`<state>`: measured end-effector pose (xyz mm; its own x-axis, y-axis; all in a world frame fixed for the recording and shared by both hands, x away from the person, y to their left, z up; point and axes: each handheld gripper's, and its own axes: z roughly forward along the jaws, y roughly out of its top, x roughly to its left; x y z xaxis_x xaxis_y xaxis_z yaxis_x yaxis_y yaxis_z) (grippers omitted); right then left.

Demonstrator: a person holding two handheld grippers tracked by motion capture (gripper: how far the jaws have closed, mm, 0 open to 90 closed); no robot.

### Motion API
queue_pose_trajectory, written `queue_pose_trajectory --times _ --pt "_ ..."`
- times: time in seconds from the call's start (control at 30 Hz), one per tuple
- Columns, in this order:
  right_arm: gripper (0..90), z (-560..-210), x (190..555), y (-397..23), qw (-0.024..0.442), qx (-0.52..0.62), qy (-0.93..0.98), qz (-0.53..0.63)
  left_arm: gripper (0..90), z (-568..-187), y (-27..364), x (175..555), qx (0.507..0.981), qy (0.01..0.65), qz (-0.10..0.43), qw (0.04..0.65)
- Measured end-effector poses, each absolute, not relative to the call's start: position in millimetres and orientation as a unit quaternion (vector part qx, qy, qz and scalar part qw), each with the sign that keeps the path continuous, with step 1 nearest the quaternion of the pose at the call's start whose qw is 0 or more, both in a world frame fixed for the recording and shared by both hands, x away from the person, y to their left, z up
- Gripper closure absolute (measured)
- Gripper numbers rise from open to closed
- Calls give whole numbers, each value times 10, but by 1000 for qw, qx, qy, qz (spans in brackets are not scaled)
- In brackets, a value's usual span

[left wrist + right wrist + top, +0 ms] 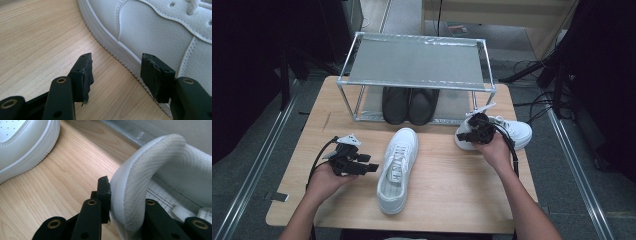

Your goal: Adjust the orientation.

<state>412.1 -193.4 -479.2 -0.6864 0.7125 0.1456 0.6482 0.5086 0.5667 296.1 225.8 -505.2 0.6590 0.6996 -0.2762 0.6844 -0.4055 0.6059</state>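
On the wooden desk (447, 195) lie two white sneakers. One white sneaker (398, 167) rests in the middle of the desk, its toe pointing toward the metal shoe rack (417, 62) at the far edge and its heel toward the person. The second white sneaker (512, 131) sits at the right side of the desk, near the rack's right front leg, lying crosswise.

The right hand-held gripper (476, 131) is at the heel end of that second sneaker. In the right gripper view its jaws are closed on the padded heel collar (147, 177): one jaw presses the outer wall of the heel, the other sits inside the shoe against the lining, so the collar is pinched between them. The desk's wood and a part of the middle sneaker's sole (27, 152) show farther off in that view.

The left hand-held gripper (373, 167) is held low over the desk just beside the left flank of the middle sneaker, pointing at it. In the left gripper view its jaws stand wide apart with only bare wood between them; the right-side jaw is close to the sneaker's sole edge (120, 57), and whether it touches cannot be told. It holds nothing.

Under the rack's grey upper shelf, a pair of black shoes (409, 105) stands side by side on the lower shelf
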Motion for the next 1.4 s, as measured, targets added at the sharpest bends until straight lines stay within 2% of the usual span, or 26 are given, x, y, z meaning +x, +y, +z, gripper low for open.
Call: queue_pose_trajectory --times 0.57,1.03,1.4 --pt "775 -4647 3777 -1797 102 355 887 278 434 -5042 2239 3032 841 406 8 358" --pt "772 -4552 3407 -1650 101 332 898 270 435 -5009 2217 3174 834 404 0 375" --pt "767 -4568 3096 -1323 67 292 915 270 434 -5004 2123 3280 839 394 -6 374"
